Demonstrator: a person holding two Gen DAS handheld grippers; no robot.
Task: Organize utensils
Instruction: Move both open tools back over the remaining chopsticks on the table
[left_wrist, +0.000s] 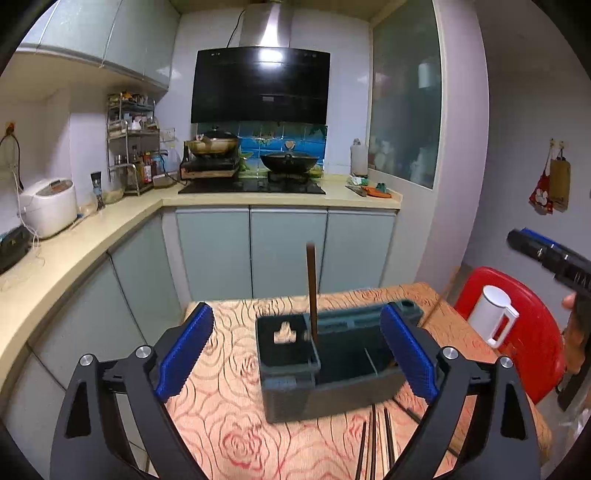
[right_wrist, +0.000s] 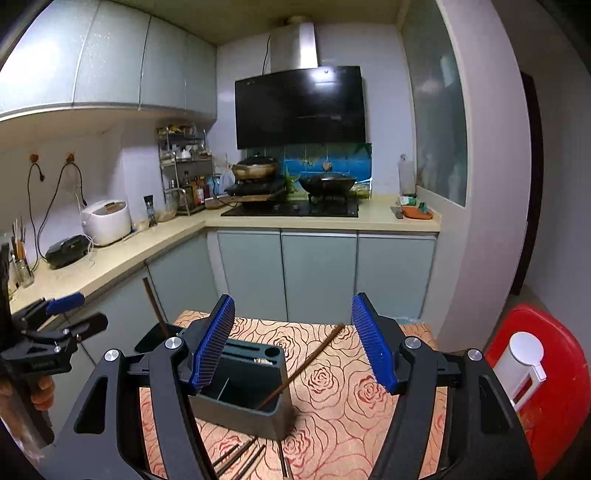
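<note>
Both fingers spread, empty: I lower left gripper (left_wrist: 297, 354) onto loose chopsticks (left_wrist: 375, 439) before holder (left_wrist: 328, 362); right gripper (right_wrist: 293, 343) waits.

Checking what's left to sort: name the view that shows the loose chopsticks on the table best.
Right wrist view: several chopsticks lie fanned on the cloth in front of the holder. The left wrist view shows only a few ends at the bottom edge, between its gripper's arms.

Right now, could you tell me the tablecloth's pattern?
Rose outlines, red on peach, on the tablecloth; right wrist view shows it best.
</note>
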